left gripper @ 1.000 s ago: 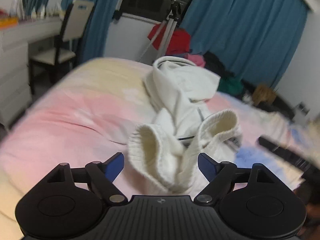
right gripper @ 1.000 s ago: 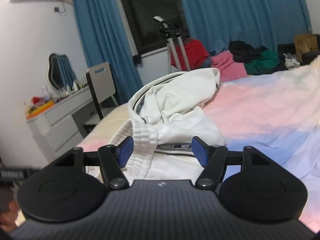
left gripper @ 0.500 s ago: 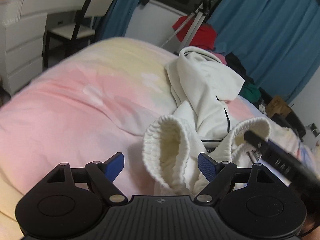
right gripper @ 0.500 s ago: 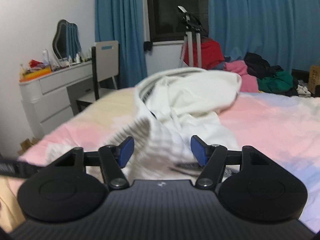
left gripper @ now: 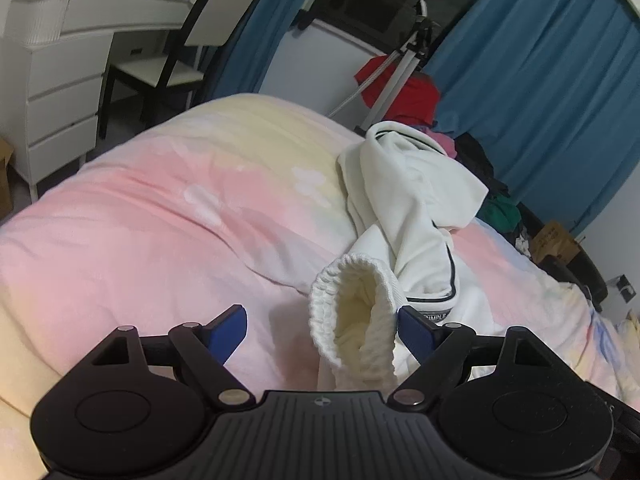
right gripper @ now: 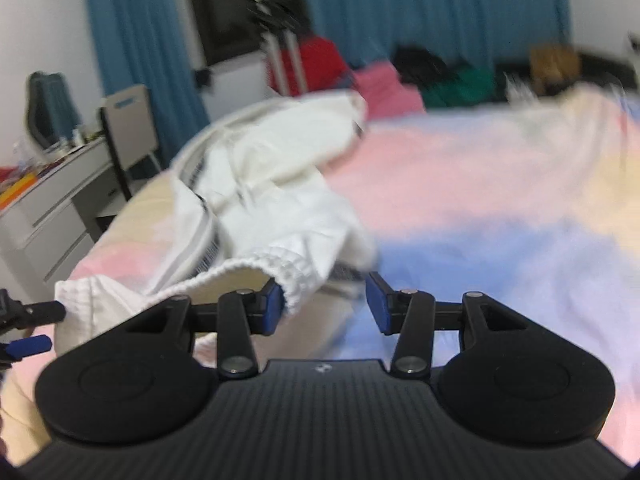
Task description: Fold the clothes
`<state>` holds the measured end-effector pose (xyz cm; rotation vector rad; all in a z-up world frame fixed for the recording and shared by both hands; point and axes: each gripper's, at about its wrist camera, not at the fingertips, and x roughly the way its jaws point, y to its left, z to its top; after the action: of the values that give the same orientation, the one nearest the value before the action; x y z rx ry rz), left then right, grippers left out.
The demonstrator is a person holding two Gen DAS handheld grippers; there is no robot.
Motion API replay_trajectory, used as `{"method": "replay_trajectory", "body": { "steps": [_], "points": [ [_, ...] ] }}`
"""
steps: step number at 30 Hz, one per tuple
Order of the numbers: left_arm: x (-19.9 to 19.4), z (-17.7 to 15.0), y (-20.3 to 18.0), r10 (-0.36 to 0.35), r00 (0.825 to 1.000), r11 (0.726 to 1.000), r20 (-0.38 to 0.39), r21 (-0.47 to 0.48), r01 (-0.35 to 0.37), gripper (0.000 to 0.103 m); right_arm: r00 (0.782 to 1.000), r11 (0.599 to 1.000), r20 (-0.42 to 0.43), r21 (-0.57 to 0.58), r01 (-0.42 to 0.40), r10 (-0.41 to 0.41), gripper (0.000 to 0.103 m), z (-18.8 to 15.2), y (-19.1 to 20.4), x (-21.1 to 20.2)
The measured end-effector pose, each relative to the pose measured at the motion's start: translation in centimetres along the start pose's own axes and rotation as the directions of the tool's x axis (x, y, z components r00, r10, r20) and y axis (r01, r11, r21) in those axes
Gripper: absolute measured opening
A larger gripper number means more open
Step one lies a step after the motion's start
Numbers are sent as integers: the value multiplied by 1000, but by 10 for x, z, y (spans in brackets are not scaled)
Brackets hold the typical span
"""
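White garment [left gripper: 404,196] is lying crumpled on the pastel bedspread [left gripper: 168,224], running from frame centre toward upper right in the left wrist view. Left gripper [left gripper: 320,326] is sitting with its blue fingers spread wide, the ribbed waistband [left gripper: 352,312] standing up between them against the right finger. Right gripper [right gripper: 326,306] is also gaping apart, waistband edge touching its left finger; view blurred. White dresser [left gripper: 56,68] and chair [left gripper: 188,40] at upper left.

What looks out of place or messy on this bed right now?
The white garment lies crumpled in a heap on the pastel bedspread, its ribbed cuff gaping open between the left gripper's open fingers. Nothing looks spilled or damaged.
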<state>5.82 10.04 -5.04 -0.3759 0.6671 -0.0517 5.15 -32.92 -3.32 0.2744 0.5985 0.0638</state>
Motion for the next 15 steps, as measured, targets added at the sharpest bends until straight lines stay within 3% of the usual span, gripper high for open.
{"method": "replay_trajectory", "body": {
  "steps": [6,10,13,15],
  "points": [
    [-8,-4,-5,13,1000,999,25,29,-14,84,982,989,-172,140,-53,77,48,-13,-18,21],
    [-7,-5,-7,16,1000,999,27,42,-17,86,982,982,-150,171,-85,111,50,-10,-16,16],
    [-7,-6,-9,17,999,998,29,53,-19,87,991,979,-87,182,-88,106,58,-4,-19,7],
    [-7,-6,-10,18,999,998,30,60,-20,87,993,979,-47,176,-99,109,58,0,-18,3]
  ]
}}
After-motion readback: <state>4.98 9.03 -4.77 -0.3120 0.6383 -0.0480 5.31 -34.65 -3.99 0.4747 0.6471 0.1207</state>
